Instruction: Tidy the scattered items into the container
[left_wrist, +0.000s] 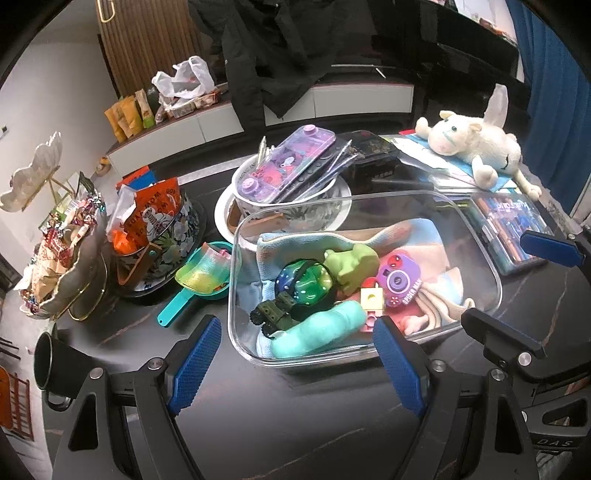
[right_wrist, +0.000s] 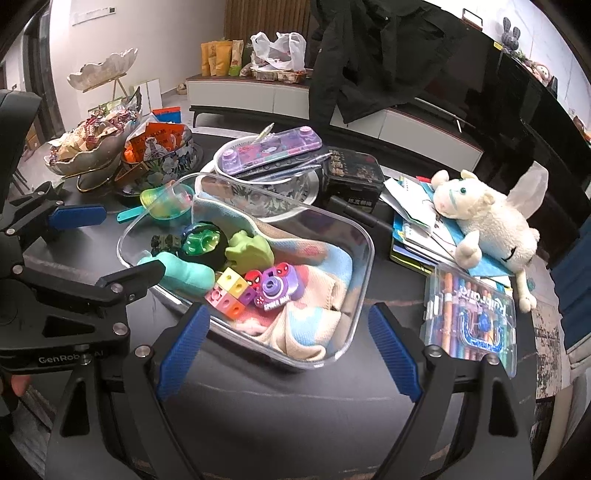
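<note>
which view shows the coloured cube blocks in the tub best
The right wrist view: the linked cube blocks lie unobstructed beside the toy camera. In the left wrist view only a yellow cube shows; the rest is hidden behind the left gripper's finger.

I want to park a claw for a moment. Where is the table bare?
Bare dark table lies in front of the clear bin, near both open claws. Behind the bin it is crowded: bowl, black box, books with the plush lamb, and the marker case alongside.

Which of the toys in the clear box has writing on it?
The purple toy camera, with pink trim: its front reads "Spider Man". The green dinosaur and coloured cubes show none.
</note>
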